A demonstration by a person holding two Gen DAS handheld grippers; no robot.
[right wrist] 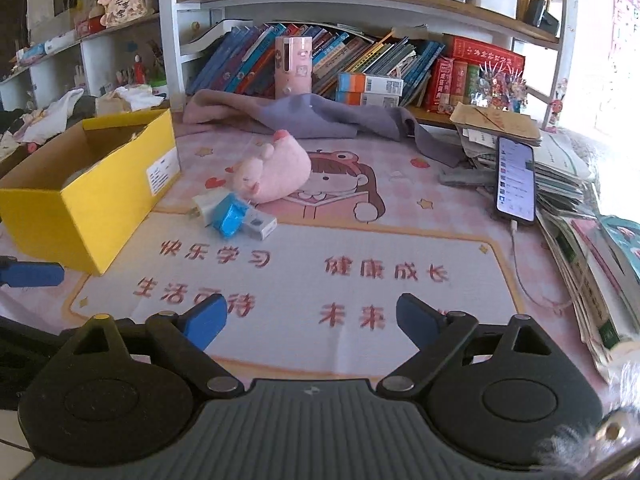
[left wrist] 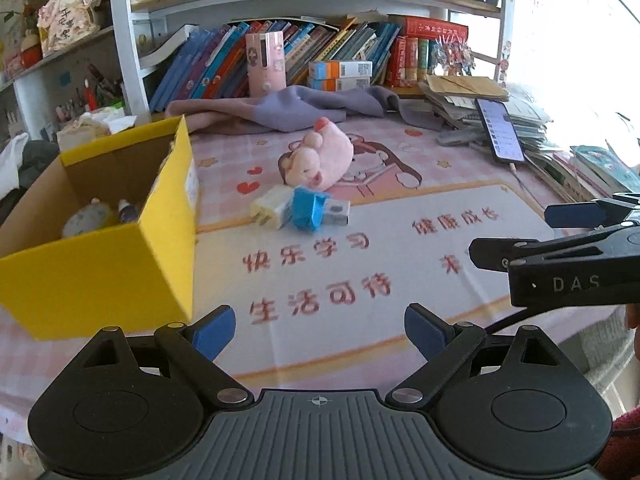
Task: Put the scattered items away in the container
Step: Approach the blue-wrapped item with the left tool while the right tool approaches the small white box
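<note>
Both grippers empty, fingers wide apart: left gripper [left wrist: 319, 330], right gripper [right wrist: 312, 320]. Ahead, mid-bench: cream plug [left wrist: 271, 209], blue block [left wrist: 309, 212], grey box [left wrist: 337, 212] touching, row running left-right. Pink plush [left wrist: 320, 156] just behind. Yellow box [left wrist: 96, 264] left; left gripper probably nearer.

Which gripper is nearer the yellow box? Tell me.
Left. The left gripper hovers open right beside the yellow box; the right gripper is farther off to the box's right, also open.
</note>
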